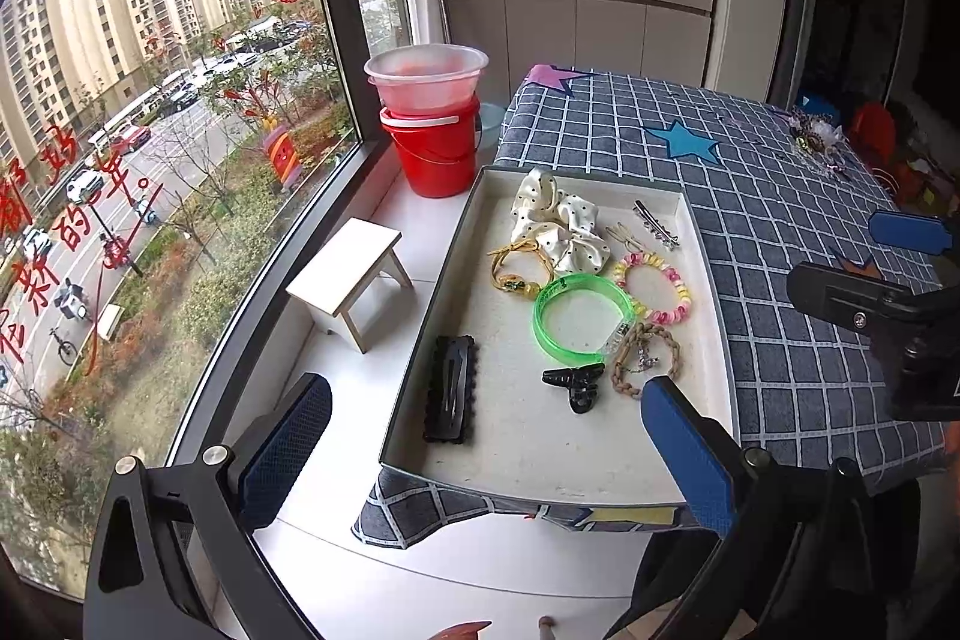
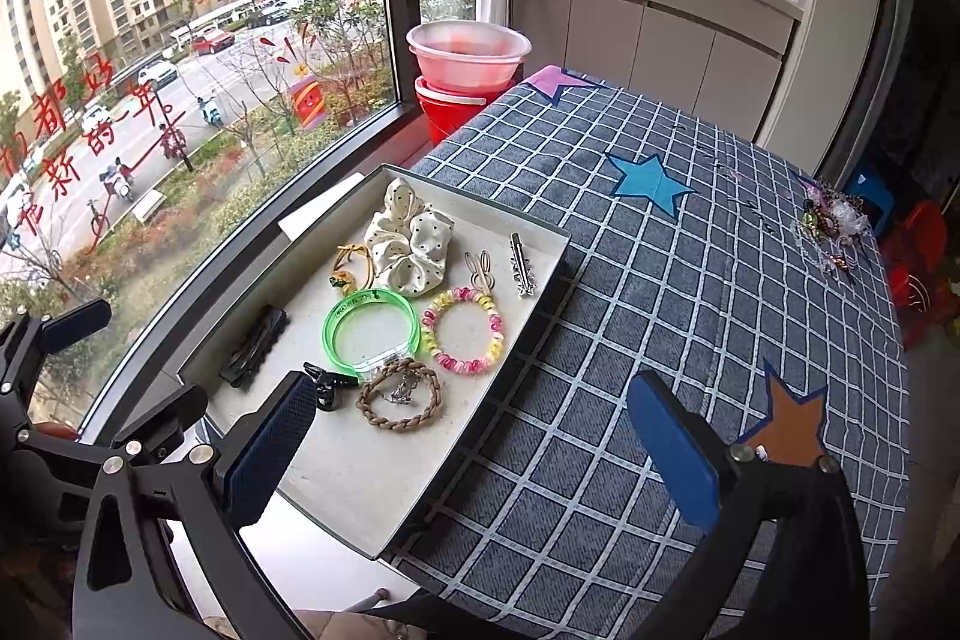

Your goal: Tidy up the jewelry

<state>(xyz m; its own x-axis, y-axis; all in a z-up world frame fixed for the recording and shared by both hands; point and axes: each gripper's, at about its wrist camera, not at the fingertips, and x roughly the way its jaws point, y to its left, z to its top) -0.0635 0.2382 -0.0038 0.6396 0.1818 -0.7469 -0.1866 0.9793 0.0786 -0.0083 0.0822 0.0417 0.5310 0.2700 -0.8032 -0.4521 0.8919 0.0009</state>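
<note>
A shallow grey tray [image 1: 540, 454] [image 2: 360, 478] sits at the table's left edge, by the window. In it lie a dotted white scrunchie [image 1: 561, 220] [image 2: 414, 238], a green bangle [image 1: 579, 316] [image 2: 369, 331], a pink-yellow bead bracelet [image 1: 654, 286] [image 2: 462, 334], a braided brown bracelet [image 1: 645, 358] [image 2: 399, 397], a black claw clip [image 1: 576, 385] and a black snap clip [image 1: 450, 388] [image 2: 255, 346]. My left gripper [image 1: 489, 454] hangs open above the tray's near end. My right gripper [image 2: 474, 448] is open over the tray's right rim, holding nothing.
A small heap of loose jewelry [image 1: 816, 142] [image 2: 831, 226] lies at the far right of the checked tablecloth [image 2: 660, 280]. A red bucket [image 1: 432, 148] topped by a plastic basin and a small wooden stool [image 1: 354, 274] stand on the sill ledge beside the window.
</note>
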